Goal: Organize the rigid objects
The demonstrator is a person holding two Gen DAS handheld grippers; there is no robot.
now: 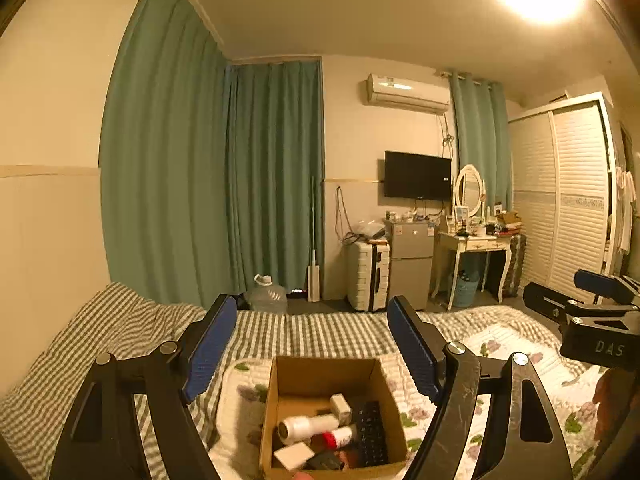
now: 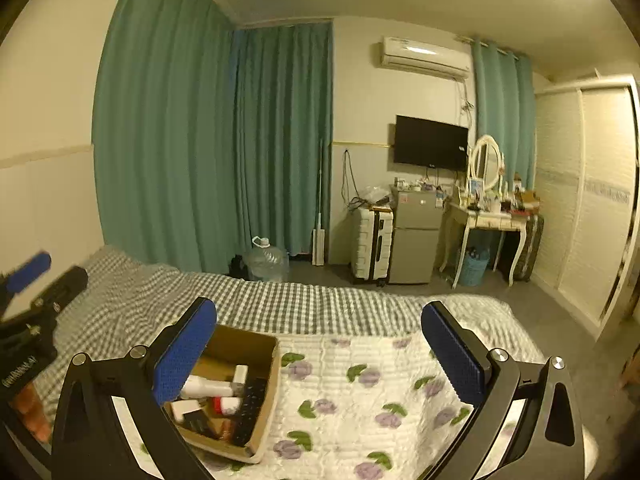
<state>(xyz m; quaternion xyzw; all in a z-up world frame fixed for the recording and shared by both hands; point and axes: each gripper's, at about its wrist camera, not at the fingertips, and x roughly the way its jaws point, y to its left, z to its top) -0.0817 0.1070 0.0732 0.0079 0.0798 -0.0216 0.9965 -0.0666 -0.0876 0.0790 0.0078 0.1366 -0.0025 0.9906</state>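
An open cardboard box (image 1: 280, 384) sits on the floral quilt (image 2: 360, 380) on the bed. It holds several small items: a white cylinder bottle (image 1: 308, 426), a red-capped tube (image 1: 340, 436), a black remote (image 1: 370, 432), a white card (image 1: 294, 456). The box also shows in the right wrist view (image 2: 272, 360) at lower left. My left gripper (image 1: 312, 352) is open and empty above the box. My right gripper (image 2: 320, 356) is open and empty over the quilt, right of the box. The right gripper also shows in the left wrist view (image 1: 588, 304) at the right edge.
A grey checked bedspread (image 2: 256, 296) covers the far part of the bed. Beyond it stand a water jug (image 2: 266, 260), a white suitcase (image 2: 372, 240), a small fridge (image 2: 414, 236), a dressing table (image 2: 488, 220) and a wardrobe (image 2: 588, 200). Green curtains (image 2: 200, 140) hang at left.
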